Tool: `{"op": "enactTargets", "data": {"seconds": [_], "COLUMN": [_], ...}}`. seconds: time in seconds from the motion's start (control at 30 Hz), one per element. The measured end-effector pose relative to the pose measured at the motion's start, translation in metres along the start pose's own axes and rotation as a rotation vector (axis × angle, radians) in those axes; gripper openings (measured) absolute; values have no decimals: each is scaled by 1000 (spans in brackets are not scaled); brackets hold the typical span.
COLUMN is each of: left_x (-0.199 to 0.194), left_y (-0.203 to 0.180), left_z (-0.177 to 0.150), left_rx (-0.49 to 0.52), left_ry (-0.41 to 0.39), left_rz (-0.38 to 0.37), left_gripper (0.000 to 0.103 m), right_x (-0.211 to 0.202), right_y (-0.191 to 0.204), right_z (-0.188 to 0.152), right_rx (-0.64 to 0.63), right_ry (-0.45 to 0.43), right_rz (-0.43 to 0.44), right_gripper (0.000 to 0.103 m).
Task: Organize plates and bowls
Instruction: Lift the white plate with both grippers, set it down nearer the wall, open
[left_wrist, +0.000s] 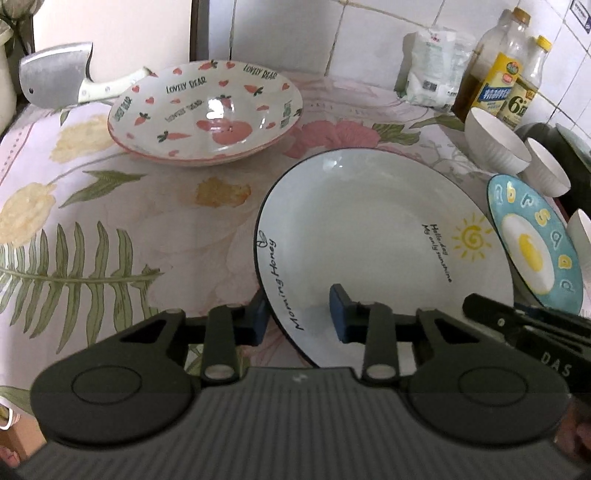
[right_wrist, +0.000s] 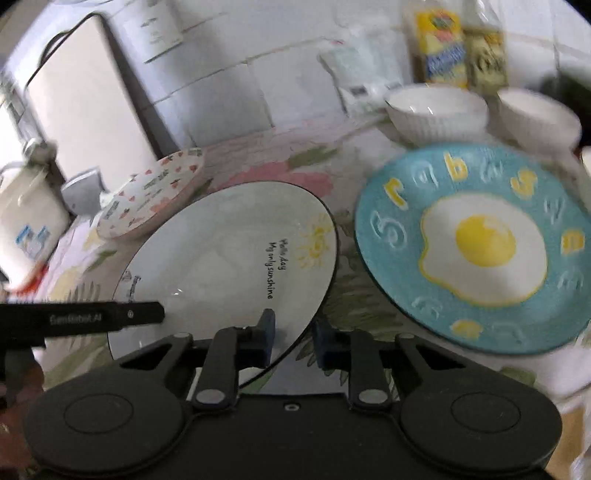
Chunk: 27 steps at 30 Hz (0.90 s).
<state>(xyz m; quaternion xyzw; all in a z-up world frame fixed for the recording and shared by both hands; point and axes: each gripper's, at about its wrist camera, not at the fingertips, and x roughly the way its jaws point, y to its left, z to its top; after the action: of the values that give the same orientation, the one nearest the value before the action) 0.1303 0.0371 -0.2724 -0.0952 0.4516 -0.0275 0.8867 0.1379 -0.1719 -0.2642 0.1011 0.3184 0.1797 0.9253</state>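
A white plate (left_wrist: 369, 229) (right_wrist: 221, 251) with a black rim and a sun drawing lies on the floral tablecloth (left_wrist: 129, 221). My left gripper (left_wrist: 298, 315) straddles its near-left rim, one pad outside and one over the inside, with a gap still showing. At the plate's near-right rim my right gripper (right_wrist: 294, 341) is shut on the edge. A blue fried-egg plate (left_wrist: 535, 240) (right_wrist: 476, 247) sits to the right. Pink-patterned deep plates (left_wrist: 207, 110) (right_wrist: 151, 192) are stacked at the back left. White ribbed bowls (left_wrist: 495, 144) (right_wrist: 436, 110) stand behind the blue plate.
A cleaver (left_wrist: 55, 74) lies at the back left beside the patterned stack. Oil bottles (left_wrist: 498, 74) and a white bag (left_wrist: 432, 66) stand against the tiled wall. A dark pot (left_wrist: 546, 133) sits at the far right behind the bowls.
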Motion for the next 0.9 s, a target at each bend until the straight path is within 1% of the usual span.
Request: {"op": "enactTargets", "data": {"seconds": [0.03,0.13,0.27,0.33,0.47,0.57,0.67,0.73,0.8,0.9], "left_x": [0,0,-8,-8,-2,6,17,29,43,58], "left_y": [1,0,-11,-14,-17,-24,-31,-34,-33,-38], "left_z": [1,4,14,24,50,68,85,95,104,114], "left_rx": [0,7,53,59,44,63,73,73,44,28], "left_ry": [0,-4,-66,-81,-108,-141,-159,-158,-139,-122], "left_rz": [-5,-8,9,4,-15,-8,-1,1,-13,-21], "left_gripper": [33,33,33,33,33,33,33,33,33,33], "right_x": [-3,-4,-7,-9,-9,-1,11,21,32,44], "right_y": [2,0,0,1,-2,-5,-15,-21,-25,-31], "right_z": [1,7,15,22,45,63,77,85,94,105], "right_rx": [-22,-13,-21,-29,-31,-54,-44,-34,-50,-82], "right_ry": [-14,-15,-48,-65,-97,-111,-118,-120,-113,-103], "right_rz": [3,13,4,-3,-2,-8,3,-1,-14,-27], "right_gripper": [26,26,26,27,27,27,27,28,28,28]}}
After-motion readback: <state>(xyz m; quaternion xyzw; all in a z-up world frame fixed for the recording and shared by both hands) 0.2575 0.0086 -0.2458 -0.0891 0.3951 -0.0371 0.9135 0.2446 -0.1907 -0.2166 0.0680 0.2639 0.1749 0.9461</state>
